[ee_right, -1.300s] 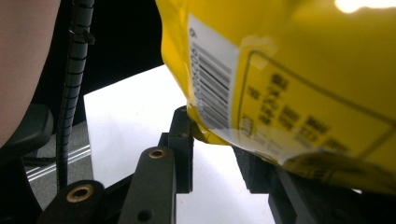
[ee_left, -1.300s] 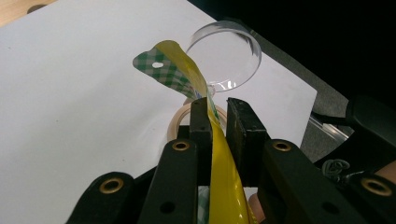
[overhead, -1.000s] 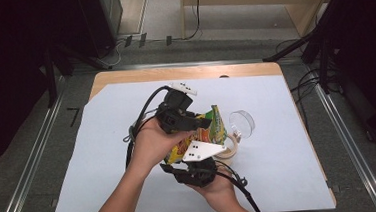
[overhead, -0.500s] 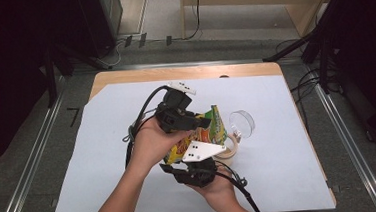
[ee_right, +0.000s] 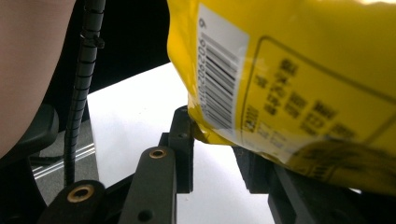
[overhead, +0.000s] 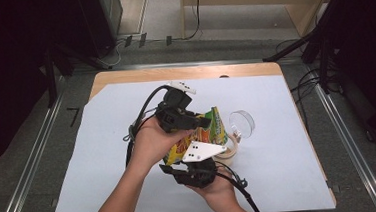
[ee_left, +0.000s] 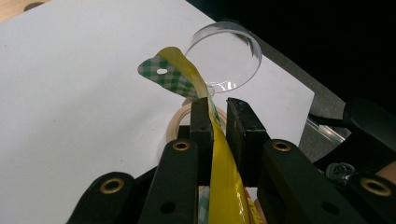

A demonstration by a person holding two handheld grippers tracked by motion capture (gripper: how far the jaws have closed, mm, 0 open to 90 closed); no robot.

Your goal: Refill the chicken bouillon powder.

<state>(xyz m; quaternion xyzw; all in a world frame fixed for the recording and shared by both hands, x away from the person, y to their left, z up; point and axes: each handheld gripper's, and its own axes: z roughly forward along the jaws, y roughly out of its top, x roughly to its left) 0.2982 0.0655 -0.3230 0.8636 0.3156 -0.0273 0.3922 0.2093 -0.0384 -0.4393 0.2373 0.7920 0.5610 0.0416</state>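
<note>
Black jaws pinch glossy yellow snack bag (ee_left: 223, 172) edge.

Nothing has visibly changed: both hand-held grippers hold the snack bag (overhead: 198, 135) as before.

A bag (overhead: 198, 135) is being held between two grippers above the table (overhead: 82, 193); a roll of tape (overhead: 227, 150) and a clear dish (overhead: 241, 124) are lying just right of it.

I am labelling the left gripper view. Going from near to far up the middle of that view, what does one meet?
Left gripper fingers shut on the yellow bag → tape roll → bag's checked top edge → clear dish.
</note>
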